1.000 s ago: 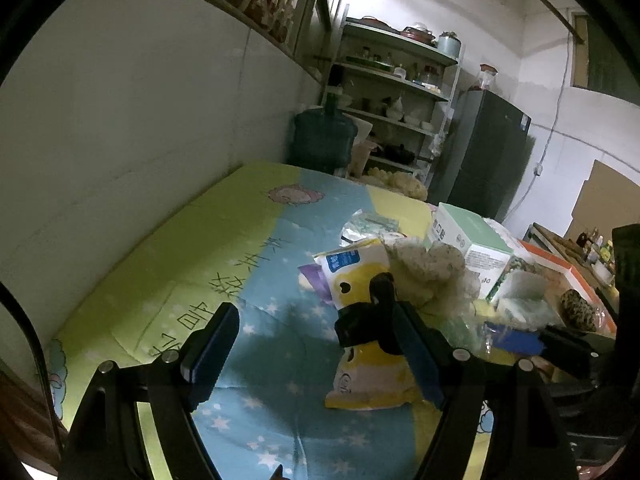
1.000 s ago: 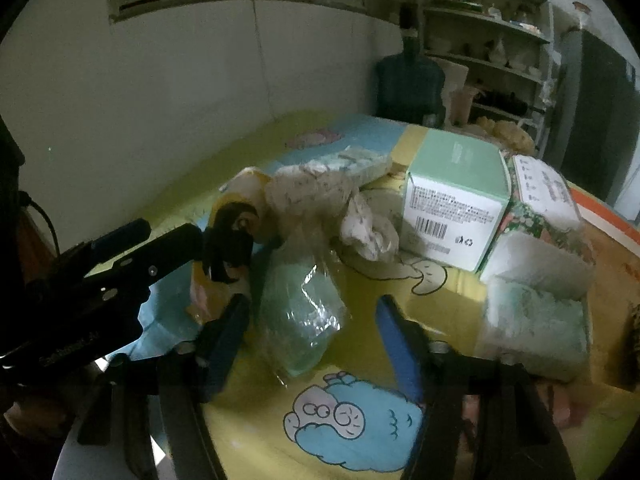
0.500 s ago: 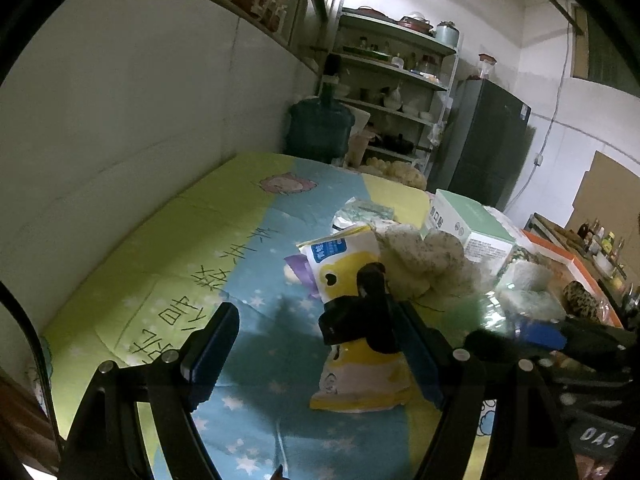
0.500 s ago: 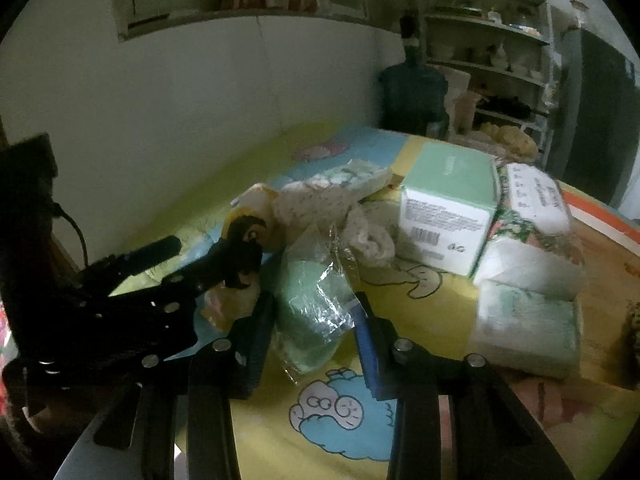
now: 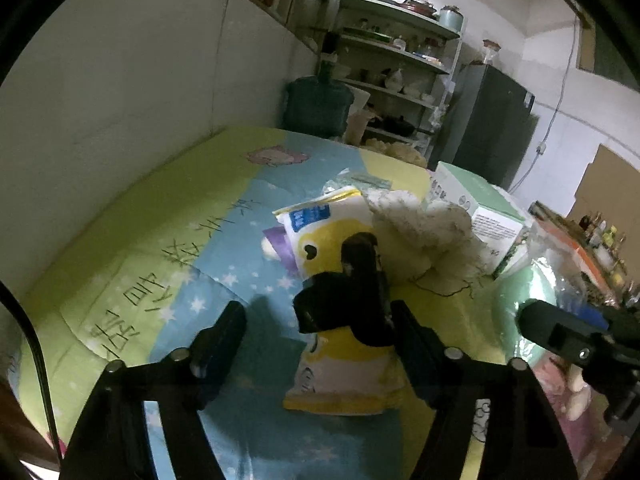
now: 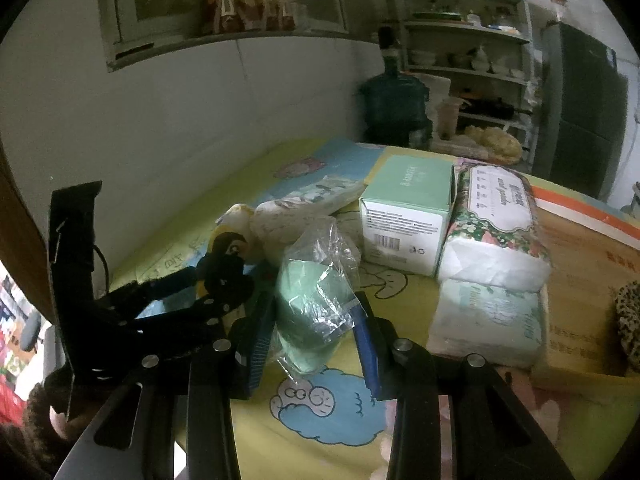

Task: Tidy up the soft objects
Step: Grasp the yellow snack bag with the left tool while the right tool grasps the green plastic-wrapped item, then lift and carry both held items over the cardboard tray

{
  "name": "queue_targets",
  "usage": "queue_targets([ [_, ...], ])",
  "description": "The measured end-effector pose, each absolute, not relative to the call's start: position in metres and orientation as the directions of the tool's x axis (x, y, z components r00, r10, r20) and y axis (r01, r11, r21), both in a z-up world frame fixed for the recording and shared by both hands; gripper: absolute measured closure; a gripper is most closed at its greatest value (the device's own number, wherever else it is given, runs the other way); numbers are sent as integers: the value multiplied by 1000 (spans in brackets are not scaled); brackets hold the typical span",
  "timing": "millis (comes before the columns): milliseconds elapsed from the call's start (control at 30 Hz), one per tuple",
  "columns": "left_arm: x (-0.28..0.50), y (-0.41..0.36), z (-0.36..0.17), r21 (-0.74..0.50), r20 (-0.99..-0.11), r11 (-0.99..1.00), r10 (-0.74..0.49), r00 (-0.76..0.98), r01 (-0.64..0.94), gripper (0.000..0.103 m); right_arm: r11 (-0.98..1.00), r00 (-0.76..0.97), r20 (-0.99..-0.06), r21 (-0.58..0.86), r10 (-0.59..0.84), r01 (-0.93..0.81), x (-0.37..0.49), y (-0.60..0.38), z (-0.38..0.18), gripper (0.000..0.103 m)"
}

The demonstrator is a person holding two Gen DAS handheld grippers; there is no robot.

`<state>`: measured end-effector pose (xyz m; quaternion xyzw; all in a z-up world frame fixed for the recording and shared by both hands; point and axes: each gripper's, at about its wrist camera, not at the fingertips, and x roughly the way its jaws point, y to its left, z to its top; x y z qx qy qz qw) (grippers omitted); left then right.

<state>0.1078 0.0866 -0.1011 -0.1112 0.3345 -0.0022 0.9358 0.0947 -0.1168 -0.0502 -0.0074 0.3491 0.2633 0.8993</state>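
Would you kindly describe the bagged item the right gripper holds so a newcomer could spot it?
On the cartoon bedsheet, in front of the mint-green cardboard box, sits a crinkly clear plastic bag with pale green contents. Unlike its neighbours, it is transparent.

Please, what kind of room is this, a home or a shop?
Most likely a home kitchen or storeroom: open shelves of dishes and pots, a dark fridge, and a big water jug behind a table with a cartoon cloth.

Barcode on green box (image 6: 404,216) — other print, sheet (image 5: 132,264) characters unreadable
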Motion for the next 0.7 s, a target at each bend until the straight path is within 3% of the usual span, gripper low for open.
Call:
queue_targets([
  [167,105,81,-99,-218,-612,976,-115,783,-27,61,863,620,-629,176,469,-474,91,-117,-51,63],
  [700,97,77,-89,-222,-589,975,-114,800,-25,62,864,634,-611,184,474,-469,87,-124,-44,63],
])
